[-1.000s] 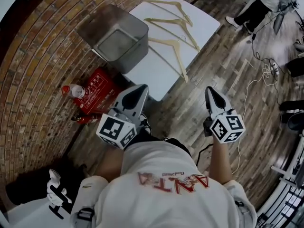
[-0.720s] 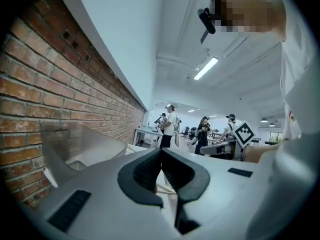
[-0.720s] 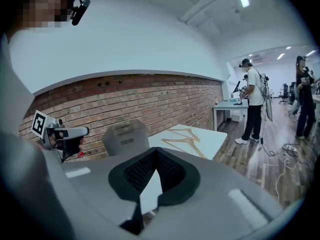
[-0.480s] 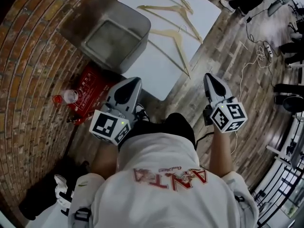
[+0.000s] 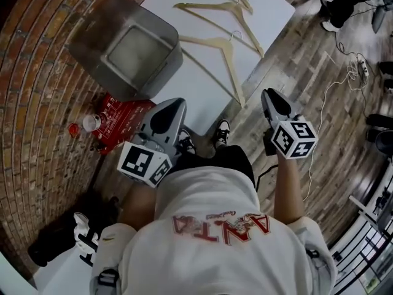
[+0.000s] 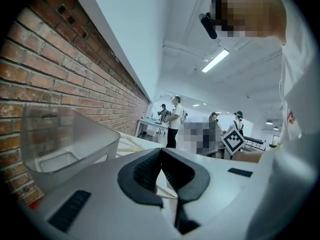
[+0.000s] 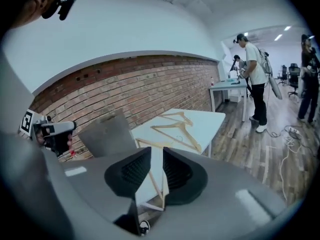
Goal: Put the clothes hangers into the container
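While three wooden hangers (image 5: 222, 53) are lying on the white table (image 5: 270, 12) and the grey container (image 5: 92, 24) is sitting at the table's left end, both grippers are hovering off the table's near edge. The left gripper (image 5: 171, 105) is holding its jaws closed on nothing. The right gripper (image 5: 268, 94) has just been opening its jaws slightly, with nothing between them.

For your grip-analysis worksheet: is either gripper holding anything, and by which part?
Nothing is held. The left gripper is shut and empty; the right gripper has just been opening, nothing between its jaws. The hangers lie on the table.
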Available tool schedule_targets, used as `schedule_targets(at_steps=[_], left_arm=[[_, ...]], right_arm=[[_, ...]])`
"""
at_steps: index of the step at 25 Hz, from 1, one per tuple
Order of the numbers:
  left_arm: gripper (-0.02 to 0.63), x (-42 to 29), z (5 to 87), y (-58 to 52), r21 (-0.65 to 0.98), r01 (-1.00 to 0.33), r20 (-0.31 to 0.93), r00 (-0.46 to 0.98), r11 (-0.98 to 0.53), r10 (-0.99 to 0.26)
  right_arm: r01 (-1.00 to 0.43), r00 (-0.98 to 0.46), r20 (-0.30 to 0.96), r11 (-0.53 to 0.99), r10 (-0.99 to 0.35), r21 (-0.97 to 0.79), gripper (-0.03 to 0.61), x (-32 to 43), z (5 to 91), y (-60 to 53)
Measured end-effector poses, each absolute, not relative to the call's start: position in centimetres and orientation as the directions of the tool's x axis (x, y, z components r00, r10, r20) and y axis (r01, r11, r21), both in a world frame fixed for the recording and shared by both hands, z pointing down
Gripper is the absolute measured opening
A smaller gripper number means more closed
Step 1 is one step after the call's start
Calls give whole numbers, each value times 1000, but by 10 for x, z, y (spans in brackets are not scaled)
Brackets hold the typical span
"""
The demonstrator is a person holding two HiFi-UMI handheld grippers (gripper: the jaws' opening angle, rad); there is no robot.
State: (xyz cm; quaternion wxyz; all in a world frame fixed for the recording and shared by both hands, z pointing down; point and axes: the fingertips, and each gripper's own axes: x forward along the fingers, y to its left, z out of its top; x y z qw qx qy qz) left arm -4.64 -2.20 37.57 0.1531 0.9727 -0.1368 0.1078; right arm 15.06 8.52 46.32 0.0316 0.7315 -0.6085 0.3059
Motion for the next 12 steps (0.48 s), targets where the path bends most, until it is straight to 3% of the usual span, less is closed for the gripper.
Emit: schedule_targets(at_steps=[2,5,12], left_arm=[[9,-31,377,-20,268,-316,259,933,-910,-248],[9,-15,382,-16,268,-337,270,926,-902,-266],[9,-8,404,-9,272,-401,330,893,-875,-307]], right_arm=[[-894,15,506,-238,-862,-379,123,161,484,80],[-877,-47,533,-221,-845,-427,178,173,519,77],[-748,-328,547,-142,-770,-648,230,155,601,64]])
